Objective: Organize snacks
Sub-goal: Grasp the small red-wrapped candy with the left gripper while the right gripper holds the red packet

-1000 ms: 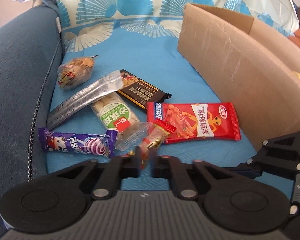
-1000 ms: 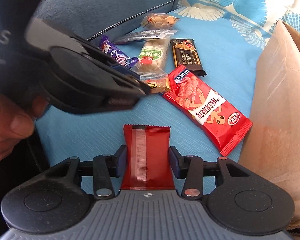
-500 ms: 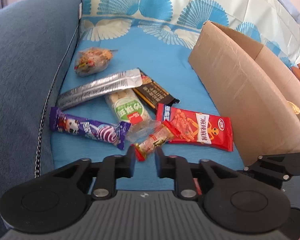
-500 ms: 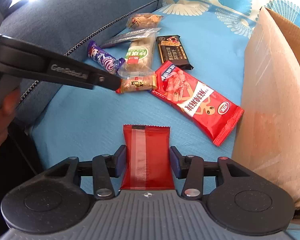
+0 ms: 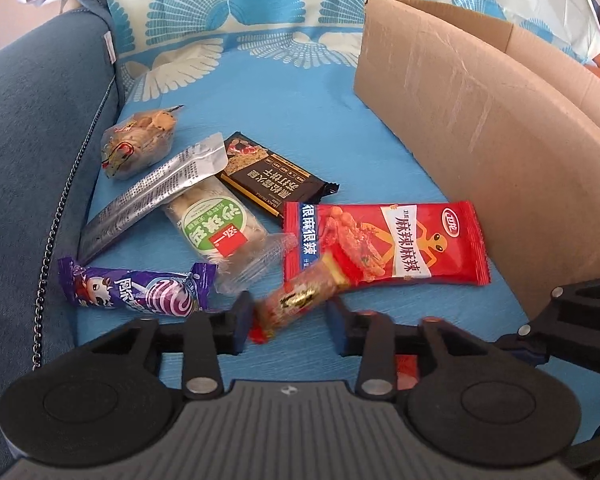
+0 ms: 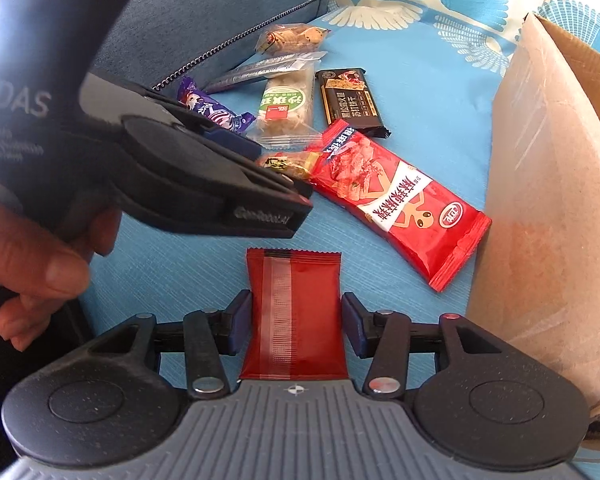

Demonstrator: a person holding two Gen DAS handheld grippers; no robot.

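The left gripper (image 5: 287, 322) is closing again around the small red-and-gold candy (image 5: 300, 298), pads not yet pressing; the right gripper (image 6: 296, 322) is loosening beside its dark red packet (image 6: 294, 312); the cardboard box (image 5: 480, 120) is waiting beside them, so neither snack is secured.

Our left gripper (image 5: 288, 322) pointed steeply down, jaws just closing but pads still apart; our right gripper (image 6: 296, 322) angled down too, jaws slightly parted.
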